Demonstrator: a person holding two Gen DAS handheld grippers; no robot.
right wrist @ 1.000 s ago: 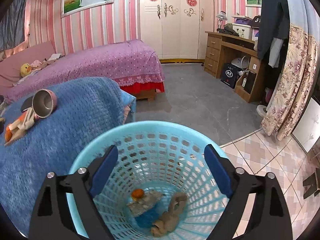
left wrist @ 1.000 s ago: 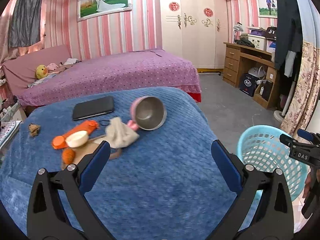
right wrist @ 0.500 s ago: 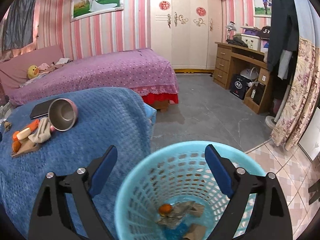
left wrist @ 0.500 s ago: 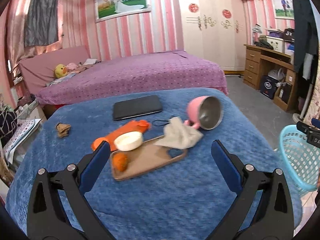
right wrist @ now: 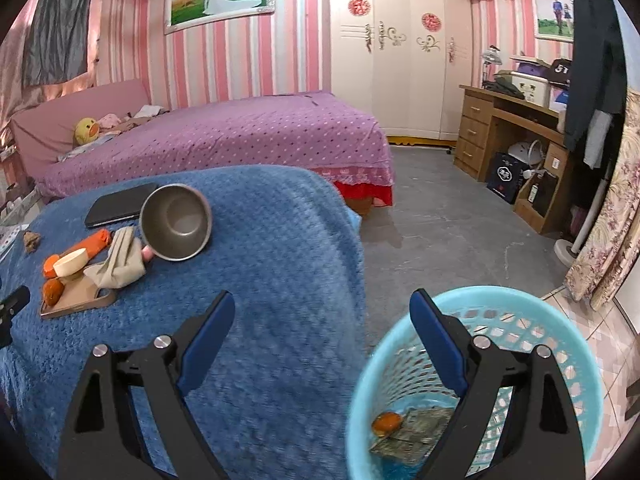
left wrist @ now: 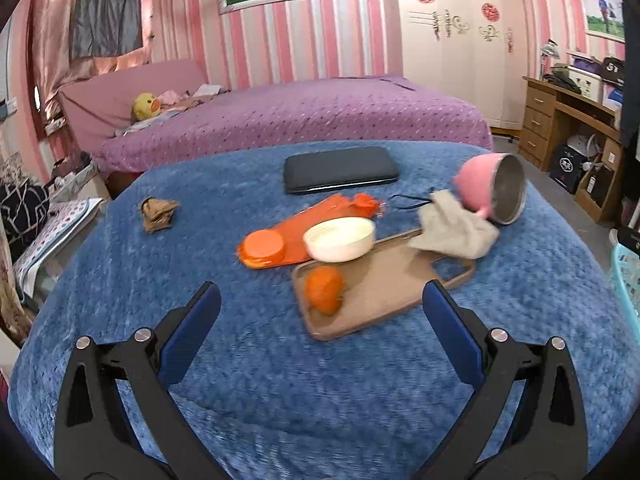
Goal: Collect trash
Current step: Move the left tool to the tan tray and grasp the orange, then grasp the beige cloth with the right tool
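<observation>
My left gripper (left wrist: 318, 306) is open and empty, low over the blue blanket (left wrist: 280, 380). Just beyond it an orange fruit (left wrist: 325, 289) lies on a brown cutting board (left wrist: 384, 288). A crumpled brown scrap (left wrist: 158, 213) lies at the blanket's far left. My right gripper (right wrist: 320, 314) is open and empty, between the blanket's edge and the light blue basket (right wrist: 576, 344), which stands on the floor. The basket holds an orange piece (right wrist: 386, 422) and crumpled paper (right wrist: 416, 432). The fruit (right wrist: 53, 292) and scrap (right wrist: 31, 240) also show in the right wrist view.
On the blanket lie a white bowl (left wrist: 340, 238), an orange holder with lid (left wrist: 280, 236), a beige cloth (left wrist: 454, 230), a tipped pink steel cup (left wrist: 494, 192) and a black tablet (left wrist: 340, 169). A purple bed (left wrist: 300, 112) stands behind; a wooden desk (right wrist: 516, 140) is at right.
My left gripper has swung left and come nearer the cutting board and fruit. My right gripper has swung left, off the basket's mouth, toward the blanket. Both stayed open.
</observation>
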